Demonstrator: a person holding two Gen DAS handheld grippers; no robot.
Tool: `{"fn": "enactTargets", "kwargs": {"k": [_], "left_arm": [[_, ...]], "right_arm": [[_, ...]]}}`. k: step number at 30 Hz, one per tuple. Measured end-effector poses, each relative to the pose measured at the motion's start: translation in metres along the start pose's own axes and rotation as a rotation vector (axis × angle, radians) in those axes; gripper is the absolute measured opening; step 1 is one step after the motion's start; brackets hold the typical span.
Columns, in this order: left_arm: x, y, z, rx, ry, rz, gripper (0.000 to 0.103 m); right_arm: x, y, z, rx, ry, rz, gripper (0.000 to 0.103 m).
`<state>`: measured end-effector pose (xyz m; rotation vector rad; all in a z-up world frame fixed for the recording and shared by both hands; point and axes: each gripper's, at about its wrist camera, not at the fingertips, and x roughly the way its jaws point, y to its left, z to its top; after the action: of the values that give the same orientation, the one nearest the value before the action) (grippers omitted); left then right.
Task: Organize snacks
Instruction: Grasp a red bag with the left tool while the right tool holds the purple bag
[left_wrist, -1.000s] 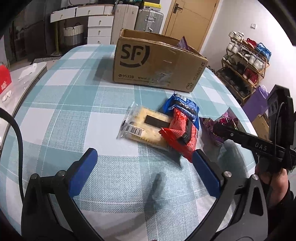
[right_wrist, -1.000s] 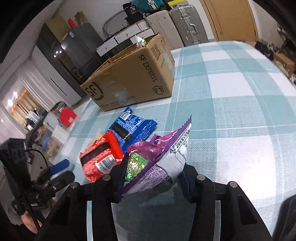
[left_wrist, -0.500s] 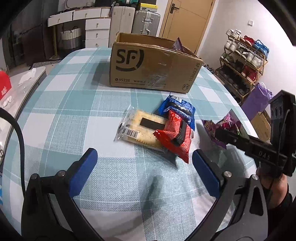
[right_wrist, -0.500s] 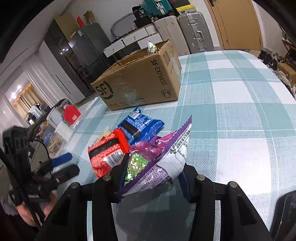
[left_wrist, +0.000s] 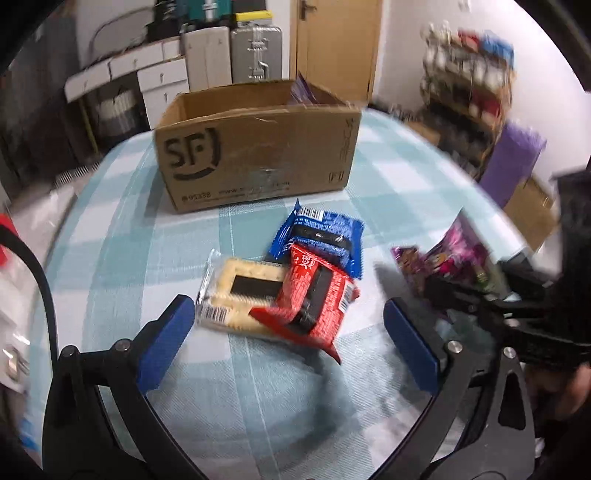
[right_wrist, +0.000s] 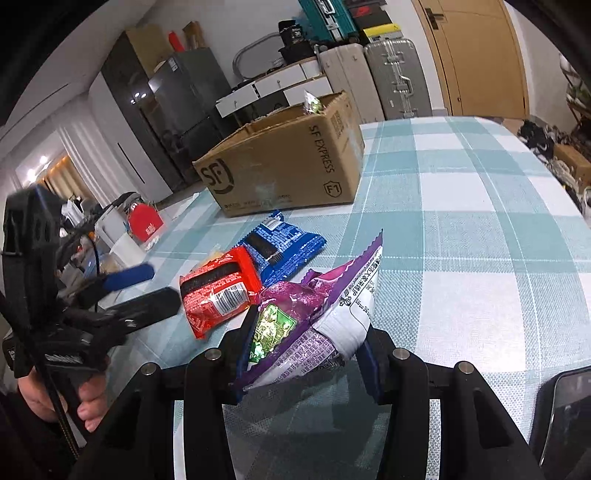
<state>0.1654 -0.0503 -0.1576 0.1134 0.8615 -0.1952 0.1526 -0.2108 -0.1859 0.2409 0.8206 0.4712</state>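
We see right gripper (right_wrist: 306, 347) clamped on purple snack bag (right_wrist: 325, 314). Left gripper (left_wrist: 288, 328) jaws wide apart, empty, above red packet (left_wrist: 314, 295) near cardboard box (left_wrist: 258, 147).

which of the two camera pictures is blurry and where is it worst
Left wrist view: motion-smeared, worst at the right edge, where the purple snack bag and shoe rack streak; the cardboard box lettering is soft. Right wrist view: sharp, print on the bag legible, only fisheye bending.

left gripper (left_wrist: 288, 325): jaws wide, empty | red packet (left_wrist: 314, 299) overlaps cracker pack (left_wrist: 240, 291), blue packet (left_wrist: 321, 236)
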Motion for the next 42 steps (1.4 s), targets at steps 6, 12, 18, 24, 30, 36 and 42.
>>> {"fn": "enactTargets", "kwargs": {"k": [6, 12, 18, 24, 30, 36, 42], "left_arm": [[0.019, -0.014, 0.007, 0.074, 0.061, -0.007, 0.102], [0.036, -0.020, 0.008, 0.101, 0.111, 0.006, 0.102], [0.046, -0.021, 0.012, 0.091, 0.131, -0.015, 0.079], [0.042, -0.027, 0.013, 0.120, 0.139, -0.039, 0.040], [0.034, -0.029, 0.007, 0.129, 0.156, -0.085, 0.040], [0.026, -0.023, 0.002, 0.096, 0.163, -0.113, 0.040], [0.018, -0.021, -0.001, 0.081, 0.159, -0.133, 0.040]], "right_arm": [[0.000, -0.014, 0.000, 0.065, -0.003, 0.024, 0.048], [0.001, -0.020, 0.001, 0.097, 0.002, 0.064, 0.048], [0.001, -0.019, 0.001, 0.096, 0.002, 0.089, 0.048], [0.002, -0.022, 0.000, 0.110, 0.004, 0.098, 0.048], [0.002, -0.025, 0.000, 0.131, 0.003, 0.099, 0.048], [-0.003, -0.023, 0.000, 0.126, -0.020, 0.097, 0.048], [-0.001, -0.022, 0.000, 0.121, -0.009, 0.087, 0.048]]}}
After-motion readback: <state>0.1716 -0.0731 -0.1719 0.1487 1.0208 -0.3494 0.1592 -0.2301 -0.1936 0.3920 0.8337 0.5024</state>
